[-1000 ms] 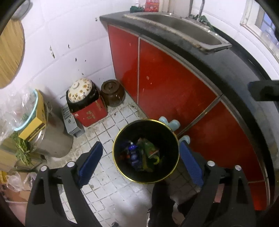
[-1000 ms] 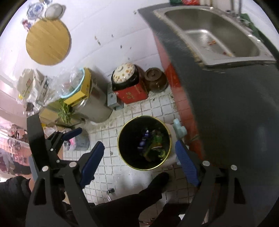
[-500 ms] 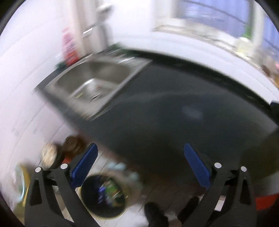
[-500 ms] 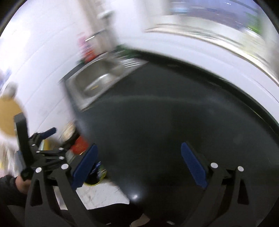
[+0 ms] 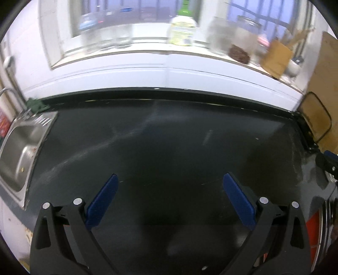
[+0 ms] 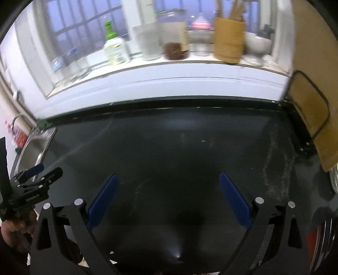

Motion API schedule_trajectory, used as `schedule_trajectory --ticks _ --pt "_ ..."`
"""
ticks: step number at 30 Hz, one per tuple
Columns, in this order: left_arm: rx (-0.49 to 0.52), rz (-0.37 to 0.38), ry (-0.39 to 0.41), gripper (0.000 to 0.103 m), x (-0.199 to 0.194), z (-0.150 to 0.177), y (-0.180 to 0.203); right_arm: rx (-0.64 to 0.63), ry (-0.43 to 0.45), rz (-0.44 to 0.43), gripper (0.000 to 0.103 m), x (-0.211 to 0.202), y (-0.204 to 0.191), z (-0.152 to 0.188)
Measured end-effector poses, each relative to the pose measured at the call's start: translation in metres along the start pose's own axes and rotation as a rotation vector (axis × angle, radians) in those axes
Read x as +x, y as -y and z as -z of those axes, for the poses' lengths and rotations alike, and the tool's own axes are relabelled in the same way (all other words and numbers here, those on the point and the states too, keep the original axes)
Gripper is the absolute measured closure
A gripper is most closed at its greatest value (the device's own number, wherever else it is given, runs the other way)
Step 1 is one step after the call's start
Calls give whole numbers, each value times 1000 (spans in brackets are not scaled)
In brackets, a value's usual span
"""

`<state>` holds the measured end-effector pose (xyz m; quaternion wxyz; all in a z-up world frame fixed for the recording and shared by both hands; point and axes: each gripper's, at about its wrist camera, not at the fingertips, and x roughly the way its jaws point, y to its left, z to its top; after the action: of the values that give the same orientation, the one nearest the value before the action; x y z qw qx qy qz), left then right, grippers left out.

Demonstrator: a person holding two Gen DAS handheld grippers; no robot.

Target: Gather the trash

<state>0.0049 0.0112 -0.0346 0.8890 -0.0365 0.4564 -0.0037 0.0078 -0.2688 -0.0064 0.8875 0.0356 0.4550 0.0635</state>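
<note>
Two grippers' jaws spread wide, empty, over dark countertop (image 5: 169, 137), sink (image 5: 19, 152) left, windowsill (image 6: 169, 63) behind

Dim, fisheye-warped; window (image 5: 147, 12) daylight, sill blurred, countertop (image 6: 169, 148) glare.

You face a dark counter (image 5: 169, 135) with a smooth, faintly streaked sheen, a brushed-metal sink (image 5: 19, 148) at its left, a wooden board (image 6: 312, 88) at its right, glass jars (image 6: 175, 40) on the sill, and your grippers' matt black plastic fingers (image 5: 69, 228) carrying blue pads (image 5: 103, 198).
</note>
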Motion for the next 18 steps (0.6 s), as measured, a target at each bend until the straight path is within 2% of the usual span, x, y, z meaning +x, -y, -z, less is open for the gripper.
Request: schedule_trajectory --ticks 3,6,18 --pt "37 -3 -12 7 5 2 21 15 5 6 10 -6 6 2" --pt "42 -23 -28 7 9 3 25 18 7 -3 10 -12 10 4" --pt "10 -49 -55 7 6 10 11 -16 -6 -28 10 -9 1 1"
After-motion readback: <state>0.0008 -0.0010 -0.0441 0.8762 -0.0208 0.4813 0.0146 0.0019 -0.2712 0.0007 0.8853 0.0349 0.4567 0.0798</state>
